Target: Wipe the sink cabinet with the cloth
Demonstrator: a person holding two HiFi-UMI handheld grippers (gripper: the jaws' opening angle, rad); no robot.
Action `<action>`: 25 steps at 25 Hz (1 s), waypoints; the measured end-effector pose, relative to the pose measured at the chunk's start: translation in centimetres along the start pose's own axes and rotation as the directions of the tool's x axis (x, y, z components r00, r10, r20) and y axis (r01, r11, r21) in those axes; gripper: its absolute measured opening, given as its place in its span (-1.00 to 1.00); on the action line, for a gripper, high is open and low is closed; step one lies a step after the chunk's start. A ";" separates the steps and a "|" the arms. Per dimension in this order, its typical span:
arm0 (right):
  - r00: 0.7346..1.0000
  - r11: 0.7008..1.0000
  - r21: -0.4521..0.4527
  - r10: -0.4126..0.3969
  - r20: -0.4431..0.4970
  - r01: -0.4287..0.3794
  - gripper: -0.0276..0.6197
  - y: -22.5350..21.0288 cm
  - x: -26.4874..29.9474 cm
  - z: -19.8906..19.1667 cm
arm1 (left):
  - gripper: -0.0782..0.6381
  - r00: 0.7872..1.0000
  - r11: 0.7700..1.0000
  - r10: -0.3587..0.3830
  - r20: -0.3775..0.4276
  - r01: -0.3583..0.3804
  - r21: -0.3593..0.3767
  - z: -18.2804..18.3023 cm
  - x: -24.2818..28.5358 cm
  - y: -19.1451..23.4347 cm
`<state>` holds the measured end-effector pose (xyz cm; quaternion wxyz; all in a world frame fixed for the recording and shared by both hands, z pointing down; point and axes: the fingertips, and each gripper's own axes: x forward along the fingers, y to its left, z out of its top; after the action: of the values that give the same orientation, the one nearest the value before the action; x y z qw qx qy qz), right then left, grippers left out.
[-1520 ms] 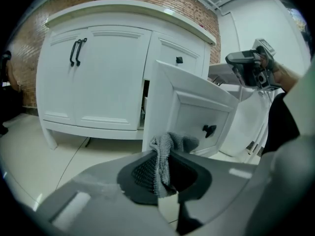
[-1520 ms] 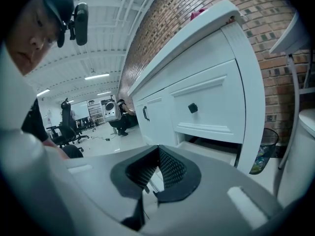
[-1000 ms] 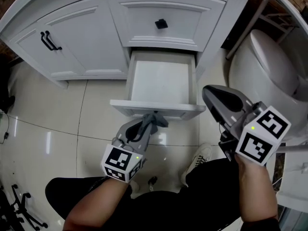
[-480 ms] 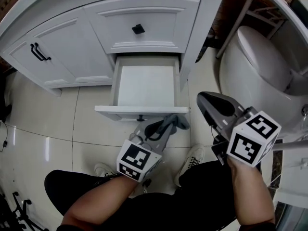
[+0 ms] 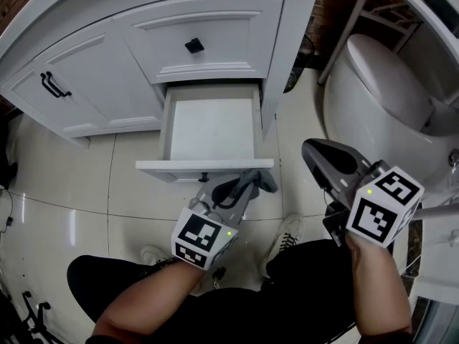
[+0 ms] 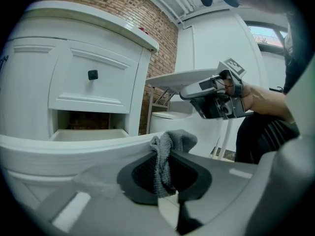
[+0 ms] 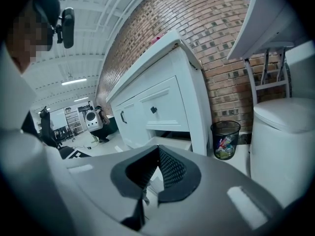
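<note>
Bathroom: cloth tight in left tool

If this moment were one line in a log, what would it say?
left claw: shut on cloth | cloth: at front of drawer | drawer: open, looks empty | right claw: shut, empty, held aside

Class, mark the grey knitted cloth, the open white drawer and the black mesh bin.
Grey knitted cloth (image 6: 172,144): left gripper view, top fold.
Open white drawer (image 5: 210,127): head view, bare floor.
Black mesh bin (image 7: 230,131): right gripper view, upper wall.

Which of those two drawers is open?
The lower drawer, pulled out and empty; the upper drawer, with the black knob, is shut.
</note>
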<state>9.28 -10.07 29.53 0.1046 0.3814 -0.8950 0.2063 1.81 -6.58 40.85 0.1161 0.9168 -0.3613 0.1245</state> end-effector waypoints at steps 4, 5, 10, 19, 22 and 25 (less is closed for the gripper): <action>1.000 1.000 -0.007 -0.002 -0.028 0.002 -0.91 -0.1 -0.2 -0.9 | -0.67 1.000 1.000 0.012 -0.002 -0.012 -0.017 -0.2 -0.3 0.4; 0.999 1.000 -0.010 -0.002 -0.037 0.002 -0.91 -0.1 -0.2 -1.2 | -0.67 1.000 1.000 0.014 -0.002 -0.014 -0.019 -0.2 -0.4 0.5; 0.993 1.000 -0.027 -0.005 -0.117 0.002 -0.91 -0.6 -0.2 -3.6 | -0.67 1.000 0.999 0.031 -0.001 -0.031 -0.021 -0.2 -1.1 0.9; 0.977 0.999 -0.026 0.031 -0.210 -0.037 -0.91 0.3 0.4 -7.0 | -0.67 0.997 0.996 0.080 -0.017 -0.080 -0.031 -1.1 -2.3 2.5; 0.971 0.997 -0.046 0.051 -0.233 -0.063 -0.91 1.1 0.8 -7.5 | -0.67 0.992 0.992 0.121 -0.023 -0.122 -0.036 -1.6 -3.7 3.9; 0.969 0.995 -0.053 0.067 -0.239 -0.082 -0.91 1.8 1.1 -7.5 | -0.67 0.984 0.983 0.173 -0.033 -0.174 -0.058 -2.3 -5.5 5.7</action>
<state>7.49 -6.29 36.11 0.2147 0.3167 -0.8958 0.2261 -6.36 -6.50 42.05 0.1377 0.8760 -0.4417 0.1360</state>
